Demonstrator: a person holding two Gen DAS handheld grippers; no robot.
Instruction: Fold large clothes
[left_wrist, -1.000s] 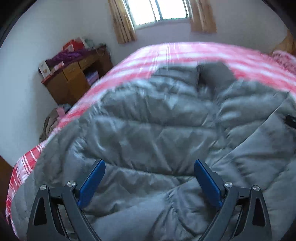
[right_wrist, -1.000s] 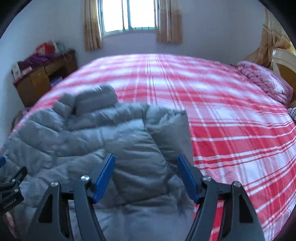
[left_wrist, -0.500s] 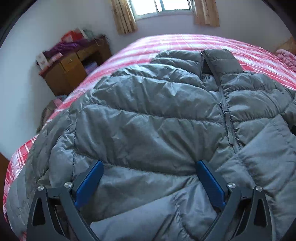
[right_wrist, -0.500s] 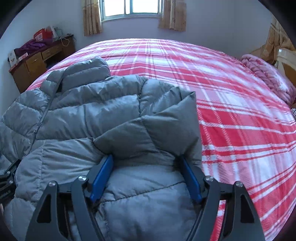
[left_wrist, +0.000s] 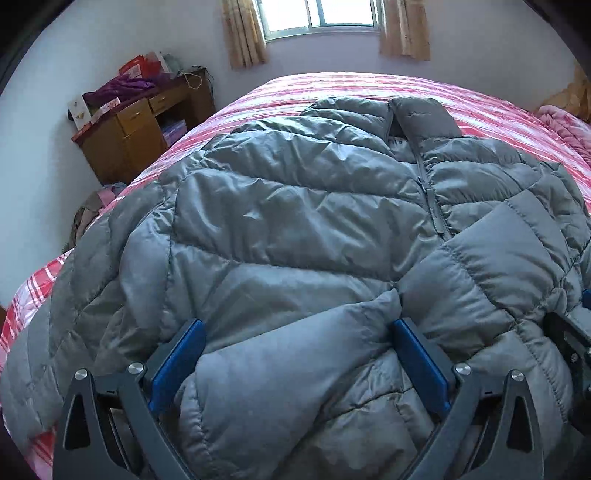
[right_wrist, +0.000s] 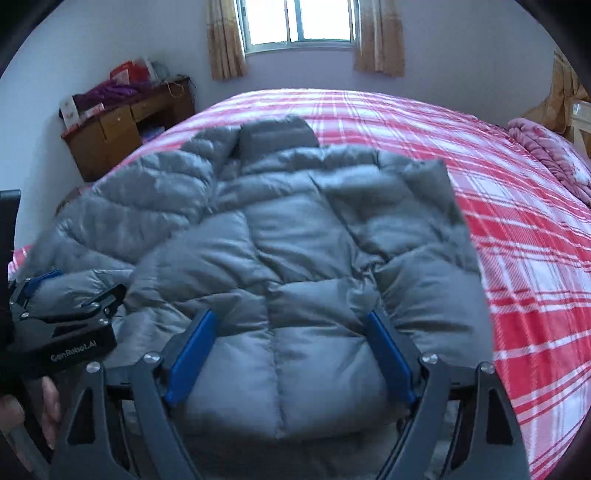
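Observation:
A large grey puffer jacket (left_wrist: 295, 221) lies front up on the red plaid bed (left_wrist: 332, 85), collar toward the window. My left gripper (left_wrist: 297, 326) hovers low over its near left part, jaws wide apart, with a puffy fold bulging between the blue pads. In the right wrist view the jacket (right_wrist: 295, 240) fills the middle. My right gripper (right_wrist: 291, 317) is over its near hem, jaws opening, with padded fabric lying between them and not pinched. The left gripper (right_wrist: 55, 295) also shows at that view's left edge, held by a hand.
Bare plaid bed (right_wrist: 517, 240) stretches to the right of the jacket. A pink blanket (right_wrist: 546, 155) is bunched at the far right. A cluttered wooden desk (left_wrist: 136, 129) stands by the left wall, with a heap of clothes (left_wrist: 88, 214) on the floor beside it.
The right gripper has swung left across the jacket and its jaws have spread wider. The left gripper shifted slightly, and a fold of the jacket now bulges between its pads.

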